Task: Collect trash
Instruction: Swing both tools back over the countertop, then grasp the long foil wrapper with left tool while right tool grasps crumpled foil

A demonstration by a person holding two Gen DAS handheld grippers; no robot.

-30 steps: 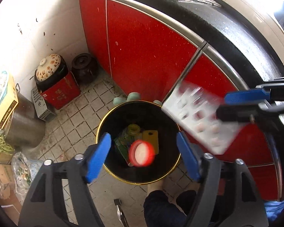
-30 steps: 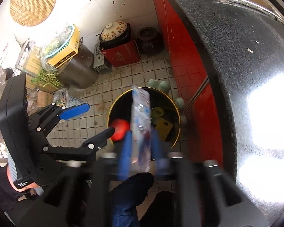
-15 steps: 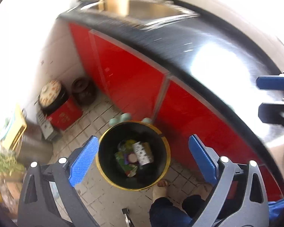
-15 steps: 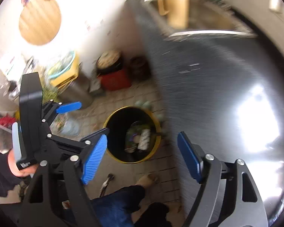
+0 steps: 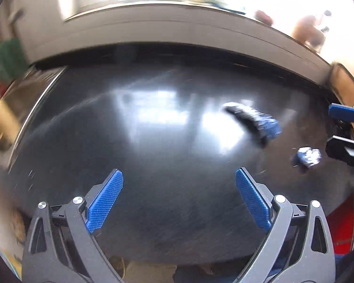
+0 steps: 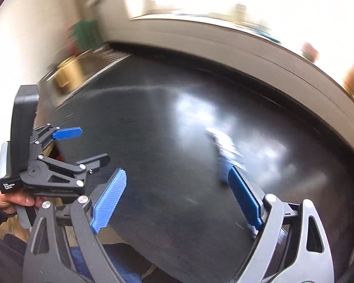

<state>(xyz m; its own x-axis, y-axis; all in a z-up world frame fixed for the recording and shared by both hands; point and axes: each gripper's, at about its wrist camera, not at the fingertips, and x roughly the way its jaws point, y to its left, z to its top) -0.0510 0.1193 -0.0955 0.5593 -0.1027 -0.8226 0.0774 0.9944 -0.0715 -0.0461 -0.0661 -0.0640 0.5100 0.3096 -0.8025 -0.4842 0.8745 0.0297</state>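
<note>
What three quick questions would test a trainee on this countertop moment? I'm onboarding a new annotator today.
1. True or false: the left gripper holds a piece of trash.
2. Multiple choice: the crumpled wrapper lies on A) the sink, B) the black countertop, C) the floor.
3. Fill in: the long blue-and-dark wrapper lies nearer the ___ gripper.

Key: 1 false, its fingers are spread and empty. 2 B. 3 right.

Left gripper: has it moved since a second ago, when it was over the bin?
Yes. The left gripper has swung up from the floor and now hangs open over the black countertop, facing the window side.
</note>
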